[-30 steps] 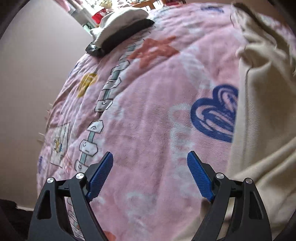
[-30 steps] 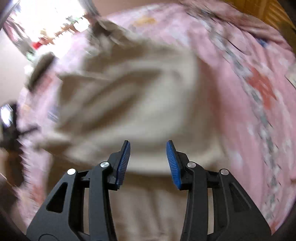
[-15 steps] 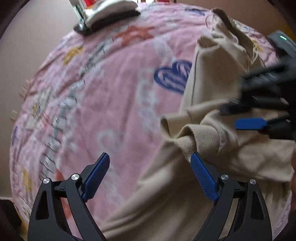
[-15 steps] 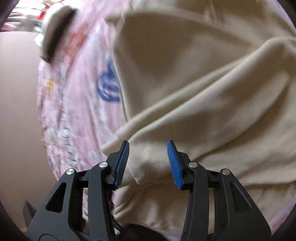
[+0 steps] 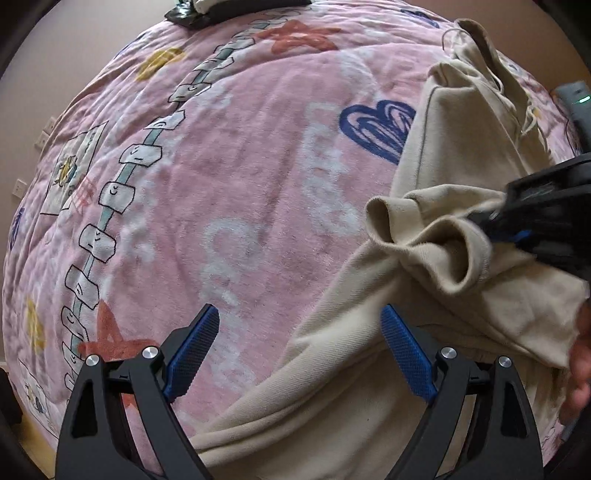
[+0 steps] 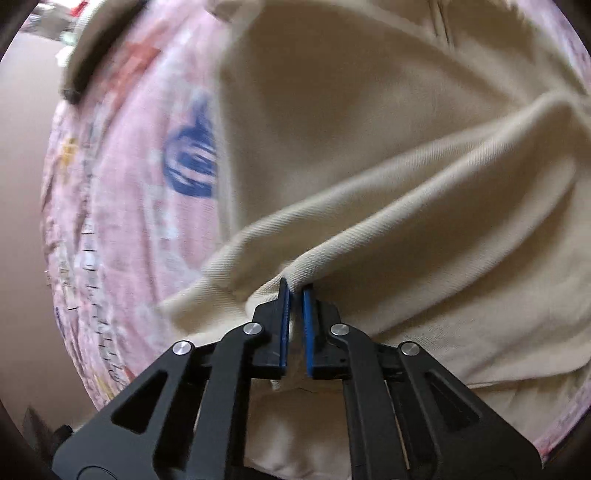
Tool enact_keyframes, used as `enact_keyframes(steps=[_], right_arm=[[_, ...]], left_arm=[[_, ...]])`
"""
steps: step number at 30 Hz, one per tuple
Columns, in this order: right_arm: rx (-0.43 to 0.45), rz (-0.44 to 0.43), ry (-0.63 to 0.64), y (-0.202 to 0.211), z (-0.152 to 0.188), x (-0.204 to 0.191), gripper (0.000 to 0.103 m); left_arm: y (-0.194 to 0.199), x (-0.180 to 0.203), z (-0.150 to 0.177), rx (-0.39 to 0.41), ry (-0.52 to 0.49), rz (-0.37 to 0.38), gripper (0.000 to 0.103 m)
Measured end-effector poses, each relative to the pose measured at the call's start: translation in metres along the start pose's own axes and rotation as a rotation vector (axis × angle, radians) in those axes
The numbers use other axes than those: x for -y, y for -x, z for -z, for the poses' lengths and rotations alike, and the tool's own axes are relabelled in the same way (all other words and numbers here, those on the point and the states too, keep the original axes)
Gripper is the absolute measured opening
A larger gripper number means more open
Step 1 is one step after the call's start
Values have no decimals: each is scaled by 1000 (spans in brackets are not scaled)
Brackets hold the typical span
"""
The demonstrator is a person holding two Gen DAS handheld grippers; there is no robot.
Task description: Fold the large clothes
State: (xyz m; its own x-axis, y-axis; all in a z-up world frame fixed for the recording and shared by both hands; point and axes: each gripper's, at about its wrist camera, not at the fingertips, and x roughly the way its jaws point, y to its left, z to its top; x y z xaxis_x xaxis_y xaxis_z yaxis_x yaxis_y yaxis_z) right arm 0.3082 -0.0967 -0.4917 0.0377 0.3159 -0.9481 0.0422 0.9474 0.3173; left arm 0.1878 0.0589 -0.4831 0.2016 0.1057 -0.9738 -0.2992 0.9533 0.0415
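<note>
Since a second ago your right gripper (image 6: 294, 295) has swung in over the beige garment (image 6: 369, 155) and its jaws have just been closing; they are now pinched nearly together on a raised ridge of that cloth, so you have a grip. Your left gripper (image 5: 299, 354) has slid from bare blanket to the garment's near edge, and its jaws stand wide apart with nothing pressed between them; the cloth only lies under the right-hand blue pad (image 5: 404, 360).

The garment sits on the pink patterned blanket (image 5: 221, 184), toward its right side as the left wrist view shows it, bunched and creased, with a loose cuff-like opening (image 5: 424, 236) curled up just beside the right gripper (image 5: 517, 232). One edge runs past the blue heart print (image 5: 380, 127).

By my reading you are at the very start: no neat fold is visible, the cloth is not yet spread flat, and only one corner is taken. You likely need a second grip with the left, then spreading, then the folds.

There are no containers in view. A dark and white bundle (image 5: 229, 9) lies at the blanket's far edge; I cannot tell what it is.
</note>
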Motion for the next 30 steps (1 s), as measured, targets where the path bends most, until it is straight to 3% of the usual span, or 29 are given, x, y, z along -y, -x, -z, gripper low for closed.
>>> enact_keyframes(steps=[4, 7, 13, 18, 19, 25, 28, 30], right_arm=[[137, -56, 58, 30, -21, -20, 5], [184, -86, 60, 31, -47, -26, 6], [115, -77, 21, -14, -100, -31, 9], [75, -32, -15, -29, -112, -36, 17], [85, -57, -20, -23, -110, -39, 23], [147, -381, 49, 42, -83, -56, 28], [262, -433, 7, 91, -65, -19, 28], [350, -436, -56, 123, -53, 33, 28]], left_arm=[[2, -2, -2, 5, 17, 11, 86], [2, 1, -4, 8, 24, 23, 86], [-3, 16, -18, -2, 19, 52, 86], [0, 24, -32, -3, 23, 78, 86], [2, 25, -34, -1, 22, 86, 86], [11, 44, -50, 26, -35, 56, 87], [18, 60, -57, 48, -58, 54, 87], [24, 73, -63, 78, -83, 47, 87]])
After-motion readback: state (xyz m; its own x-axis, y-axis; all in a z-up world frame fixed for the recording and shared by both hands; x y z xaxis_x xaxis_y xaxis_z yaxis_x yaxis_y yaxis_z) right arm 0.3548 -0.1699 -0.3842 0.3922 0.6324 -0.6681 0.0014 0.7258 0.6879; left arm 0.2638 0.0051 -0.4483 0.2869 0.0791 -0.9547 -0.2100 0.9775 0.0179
